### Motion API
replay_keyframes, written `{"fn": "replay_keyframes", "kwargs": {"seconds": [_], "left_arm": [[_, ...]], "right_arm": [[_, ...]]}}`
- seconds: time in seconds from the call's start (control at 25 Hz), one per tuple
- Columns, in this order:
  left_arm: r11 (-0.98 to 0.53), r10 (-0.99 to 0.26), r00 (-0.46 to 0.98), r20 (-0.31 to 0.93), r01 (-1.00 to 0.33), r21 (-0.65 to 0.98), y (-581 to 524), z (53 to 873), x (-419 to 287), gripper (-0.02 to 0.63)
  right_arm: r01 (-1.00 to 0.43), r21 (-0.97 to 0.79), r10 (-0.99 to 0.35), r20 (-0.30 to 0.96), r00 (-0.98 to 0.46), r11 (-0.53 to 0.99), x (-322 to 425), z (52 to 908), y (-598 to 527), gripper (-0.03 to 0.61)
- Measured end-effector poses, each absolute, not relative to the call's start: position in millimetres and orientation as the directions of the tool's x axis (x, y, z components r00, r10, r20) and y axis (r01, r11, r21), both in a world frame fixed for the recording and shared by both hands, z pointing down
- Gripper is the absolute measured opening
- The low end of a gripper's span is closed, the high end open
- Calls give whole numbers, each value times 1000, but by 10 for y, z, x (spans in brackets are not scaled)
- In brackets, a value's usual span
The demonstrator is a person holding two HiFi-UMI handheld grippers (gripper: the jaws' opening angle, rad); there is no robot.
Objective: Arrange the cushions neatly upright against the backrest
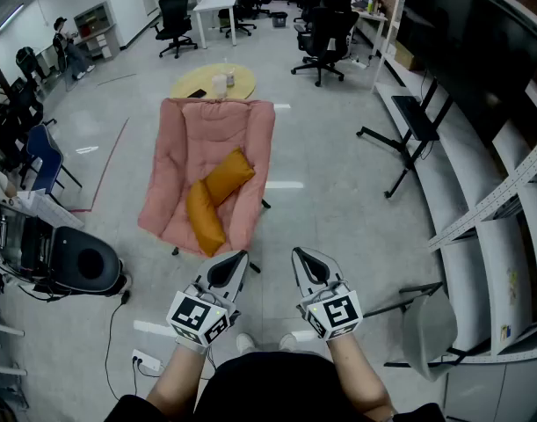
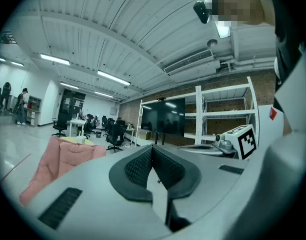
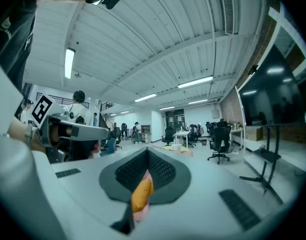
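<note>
Where the cushions lie: two orange ones flat on the seat of the pink lounge chair [image 1: 176, 161], neither standing against the backrest.
Upper cushion [image 1: 228, 175]: mid-seat, set diagonally, its lower end meeting the other one.
Lower cushion [image 1: 204, 216]: runs down toward the chair's near edge, left of centre.
Backrest: far end of the chair, bare, with a round yellow table [image 1: 214, 81] just behind it.
Left gripper [image 1: 240, 258]: jaws fully together, nothing between them. The tip aims at the chair's near edge, short of it, and the lower cushion is ahead and slightly left, not touched.
Left gripper view: pads meet at the tip [image 2: 152, 149]. The chair [image 2: 62, 156] shows off to the left.
Right gripper [image 1: 299, 255]: jaws fully together and empty, beside the left one, right of the chair's line, apart from both cushions.
Right gripper view: tips closed [image 3: 146, 151]. An orange cushion [image 3: 141, 191] on pink shows only through the slit behind them, far off.
Hands: both low, close to the person's body, with floor between them and the chair.
</note>
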State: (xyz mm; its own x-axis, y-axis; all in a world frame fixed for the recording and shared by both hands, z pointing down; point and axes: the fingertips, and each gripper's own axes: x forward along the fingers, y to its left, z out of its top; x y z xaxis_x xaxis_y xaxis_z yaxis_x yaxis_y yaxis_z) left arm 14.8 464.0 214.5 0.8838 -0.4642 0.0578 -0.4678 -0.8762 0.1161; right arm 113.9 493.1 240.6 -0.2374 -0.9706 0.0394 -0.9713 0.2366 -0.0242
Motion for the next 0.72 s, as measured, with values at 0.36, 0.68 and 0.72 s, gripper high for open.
{"fn": "replay_keyframes", "kwargs": {"seconds": [0.36, 0.68, 0.72], "left_arm": [[-853, -497, 867, 47, -497, 161, 4478, 2194, -167, 14], [-842, -504, 862, 49, -504, 191, 4229, 2250, -545, 14], [-844, -501, 864, 51, -501, 190, 4202, 2259, -596, 14]], "right_arm": [[-973, 16, -972, 60, -228, 230, 913, 2443, 4784, 6], [-966, -122, -973, 21, -232, 228, 715, 2414, 4517, 9], [-966, -121, -971, 34, -236, 231, 669, 2433, 4473, 9]]}}
